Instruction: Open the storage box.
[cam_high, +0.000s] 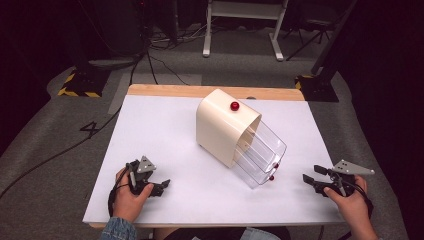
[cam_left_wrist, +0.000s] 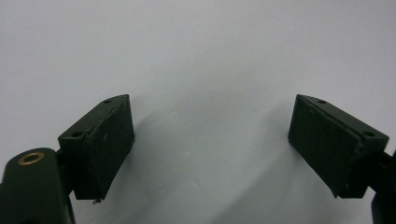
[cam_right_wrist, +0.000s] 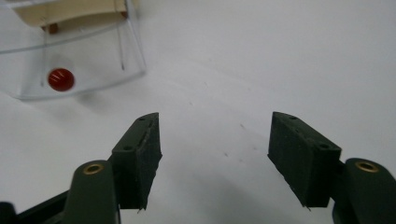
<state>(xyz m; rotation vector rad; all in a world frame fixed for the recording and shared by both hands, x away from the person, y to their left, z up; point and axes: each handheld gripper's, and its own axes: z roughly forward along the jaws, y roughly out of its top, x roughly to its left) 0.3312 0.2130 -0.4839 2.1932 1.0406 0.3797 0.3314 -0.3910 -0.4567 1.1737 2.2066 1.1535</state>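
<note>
Cream box with clear plastic drawers (cam_high: 235, 132) mid white table (cam_high: 165, 130), left gripper (cam_high: 161, 187) and right gripper (cam_high: 308, 179) at near corners, jaws spread, empty.

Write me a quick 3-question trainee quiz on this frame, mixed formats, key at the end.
1. True or false: the left gripper holds one of the red knobs.
2. Multiple choice: the clear drawers of the cream box are
A. pushed fully in
B. pulled part way out toward the person's right
C. lifted out onto the table
3. Fill in: in the right gripper view, the red knob sits on the front of a clear ____.

Key
1. False: its jaws stand wide apart over the bare white table, as do those of the right gripper.
2. B
3. drawer
</note>
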